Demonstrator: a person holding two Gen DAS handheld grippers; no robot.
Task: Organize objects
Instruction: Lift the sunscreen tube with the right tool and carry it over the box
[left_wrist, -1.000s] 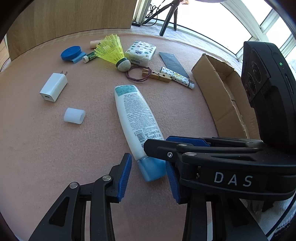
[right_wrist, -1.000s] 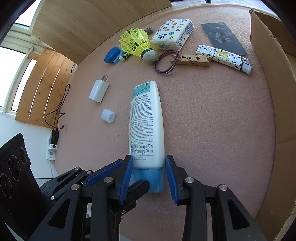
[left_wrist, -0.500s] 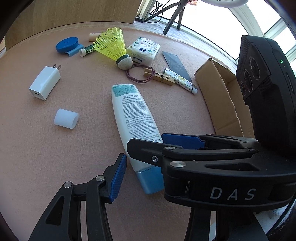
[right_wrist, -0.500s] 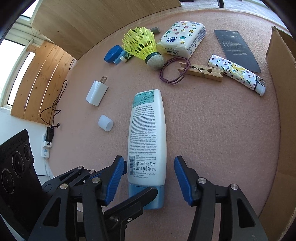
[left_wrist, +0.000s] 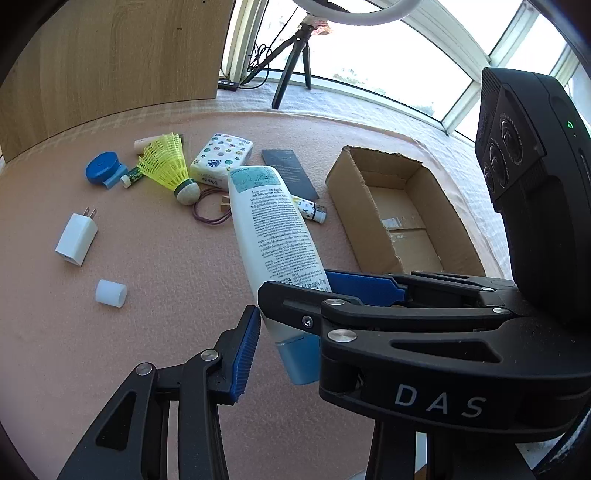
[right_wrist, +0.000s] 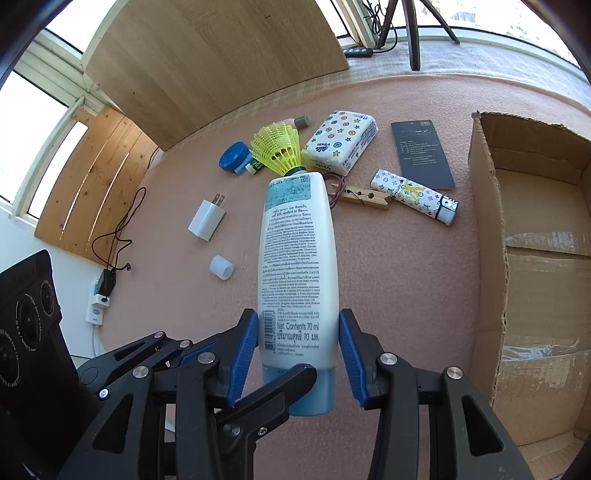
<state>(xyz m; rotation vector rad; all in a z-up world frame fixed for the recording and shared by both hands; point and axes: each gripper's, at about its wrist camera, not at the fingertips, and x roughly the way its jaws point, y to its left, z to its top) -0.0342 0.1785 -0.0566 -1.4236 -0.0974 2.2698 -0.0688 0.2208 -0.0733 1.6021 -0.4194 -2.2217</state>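
A white lotion tube (left_wrist: 273, 236) with a blue cap hangs above the pink table, cap end towards me. My right gripper (right_wrist: 297, 350) is closing, and its blue pads press both sides of the tube (right_wrist: 297, 258) just above the cap. My left gripper (left_wrist: 295, 332) is also closing around the cap end. Its visible pad stands a little off the cap, and its other finger is hidden behind the right gripper (left_wrist: 295, 284). An open cardboard box (left_wrist: 391, 206) lies to the right, also seen at the right edge of the right wrist view (right_wrist: 535, 258).
On the table lie a yellow shuttlecock (left_wrist: 166, 166), a tissue pack (left_wrist: 221, 158), a white charger (left_wrist: 75, 240), a white cylinder (left_wrist: 110, 292), a blue round case (left_wrist: 101, 168), a clothespin (right_wrist: 365, 197), a patterned tube (right_wrist: 413, 195) and a dark card (right_wrist: 421, 155). Behind them stand a wooden panel and a tripod.
The tube lay flat on the table and now hangs above it. The right jaws widened, then shut on its body. Both grippers have risen.
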